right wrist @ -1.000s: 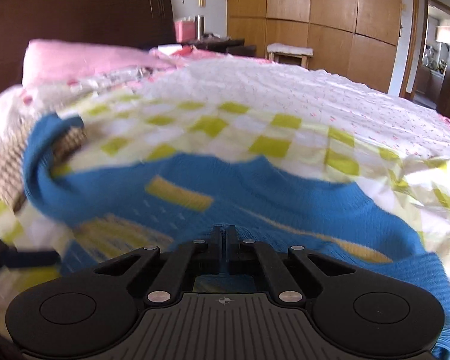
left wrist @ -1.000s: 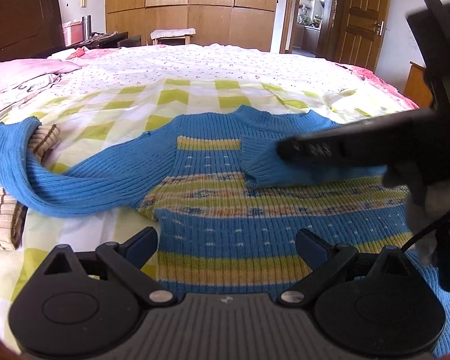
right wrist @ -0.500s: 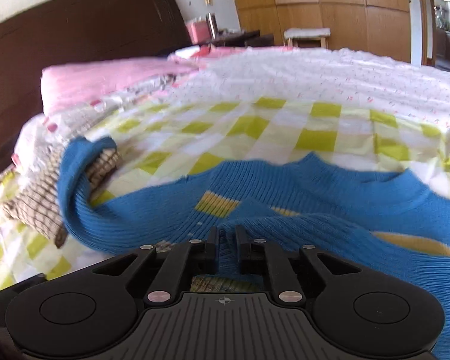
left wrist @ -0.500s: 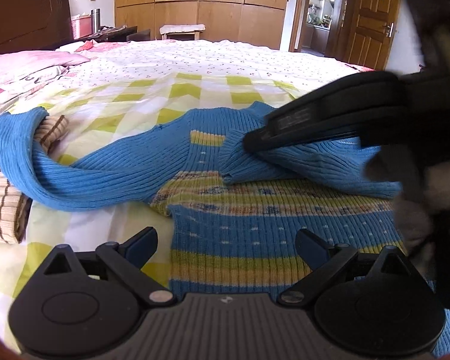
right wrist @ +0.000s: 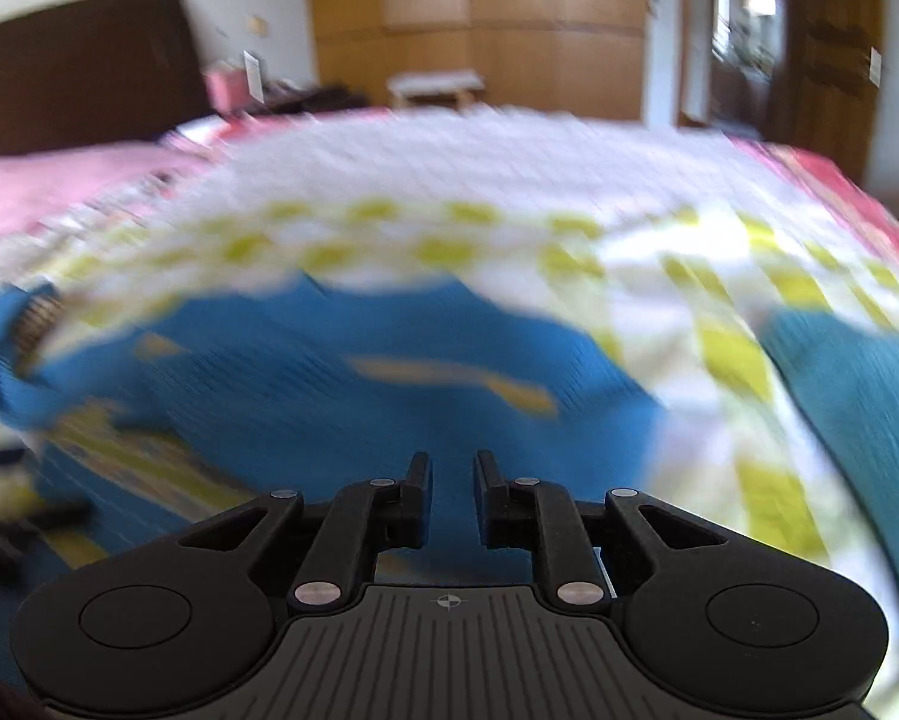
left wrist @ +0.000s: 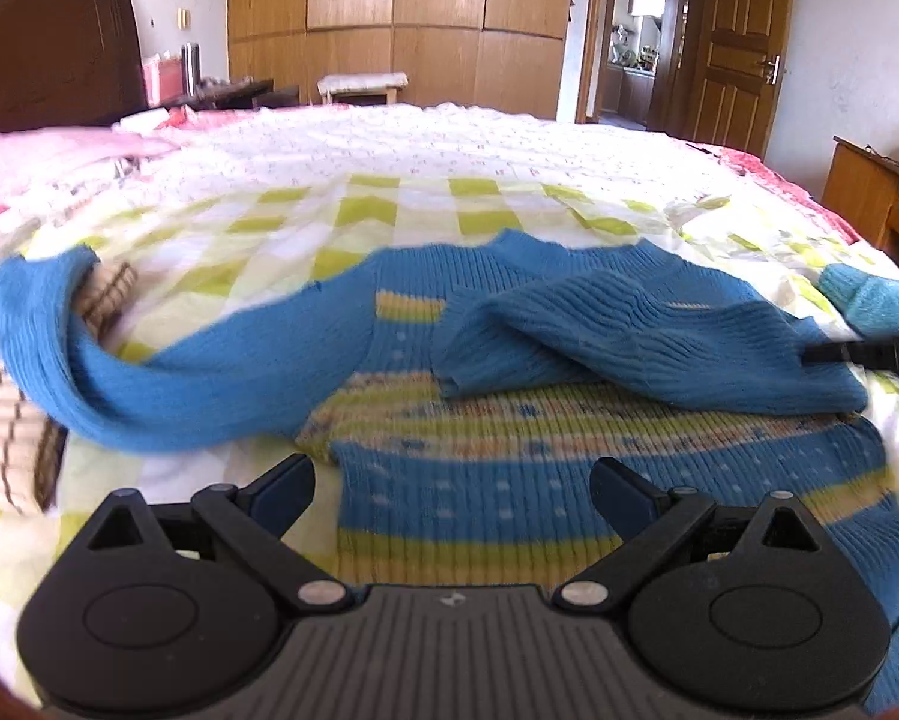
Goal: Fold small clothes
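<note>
A small blue knit sweater (left wrist: 509, 456) with yellow and patterned stripes lies flat on the bed. Its right sleeve (left wrist: 647, 342) is folded across the chest. Its left sleeve (left wrist: 149, 384) stretches out to the left, over a striped garment. My left gripper (left wrist: 449, 489) is open and empty, just above the sweater's lower hem. My right gripper (right wrist: 452, 483) has its jaws slightly apart and holds nothing; it hovers over the blurred sweater (right wrist: 389, 396). One of its fingers (left wrist: 869, 353) shows at the right edge of the left wrist view.
A brown-and-cream striped garment (left wrist: 5, 420) lies at the left under the sleeve end. Another blue piece of cloth (left wrist: 875, 300) lies at the right. The bed has a yellow-checked sheet (left wrist: 389, 210) and pink bedding (left wrist: 47, 162) by the headboard.
My right gripper has let go of the right sleeve, left it folded across the chest, and pulled back to the right. My left gripper stays open over the hem.
</note>
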Action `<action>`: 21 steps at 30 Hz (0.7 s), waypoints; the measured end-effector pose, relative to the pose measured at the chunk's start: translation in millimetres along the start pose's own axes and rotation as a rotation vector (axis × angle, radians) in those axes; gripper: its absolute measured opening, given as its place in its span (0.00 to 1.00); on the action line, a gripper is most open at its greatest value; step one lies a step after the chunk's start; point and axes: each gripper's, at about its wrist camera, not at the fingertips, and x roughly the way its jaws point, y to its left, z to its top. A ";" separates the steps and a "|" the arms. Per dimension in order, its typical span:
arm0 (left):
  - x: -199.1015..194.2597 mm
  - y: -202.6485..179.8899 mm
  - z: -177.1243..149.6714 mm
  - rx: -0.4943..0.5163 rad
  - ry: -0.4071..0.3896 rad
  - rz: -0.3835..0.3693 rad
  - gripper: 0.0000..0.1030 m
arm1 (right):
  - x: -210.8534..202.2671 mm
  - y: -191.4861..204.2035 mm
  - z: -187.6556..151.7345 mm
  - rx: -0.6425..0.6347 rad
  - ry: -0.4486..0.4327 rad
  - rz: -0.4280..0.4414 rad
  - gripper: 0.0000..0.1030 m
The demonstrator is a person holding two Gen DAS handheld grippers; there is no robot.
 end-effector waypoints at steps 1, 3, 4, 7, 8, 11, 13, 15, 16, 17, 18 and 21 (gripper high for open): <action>2.6 -2.2 2.2 0.017 -0.013 0.031 1.00 | 2.1 -4.6 -5.3 0.010 0.023 -0.001 0.16; 7.6 -9.4 6.1 0.079 -0.039 0.102 1.00 | 0.4 -11.2 -12.7 0.033 0.018 0.015 0.16; 10.5 -14.8 8.0 0.126 -0.056 0.129 1.00 | -2.0 -13.3 -15.6 0.043 0.005 0.024 0.16; 22.6 -35.4 11.9 0.294 -0.112 0.199 1.00 | -6.8 -20.5 -23.7 0.073 -0.022 0.052 0.18; 27.7 -42.3 13.2 0.352 -0.126 0.220 1.00 | -7.4 -22.6 -26.4 0.080 -0.027 0.060 0.18; 40.3 -55.6 17.6 0.478 -0.148 0.250 1.00 | -8.0 -29.9 -31.3 0.091 -0.034 0.086 0.18; 43.1 -58.9 21.0 0.515 -0.145 0.250 1.00 | -8.5 -33.5 -30.0 0.096 -0.033 0.101 0.18; 40.5 -58.4 25.0 0.509 -0.144 0.231 0.99 | -9.7 -36.7 -28.4 0.115 -0.035 0.118 0.18; 38.9 -58.2 26.5 0.508 -0.143 0.220 0.96 | -10.1 -37.7 -28.1 0.120 -0.037 0.125 0.18; 36.8 -59.8 26.3 0.522 -0.144 0.218 0.95 | -10.2 -38.6 -28.0 0.122 -0.039 0.130 0.18; 37.6 -62.9 25.4 0.554 -0.148 0.225 0.91 | -9.7 -39.3 -28.1 0.123 -0.039 0.133 0.18; 44.3 -77.0 18.3 0.680 -0.159 0.257 0.75 | -8.1 -40.1 -28.7 0.133 -0.034 0.140 0.18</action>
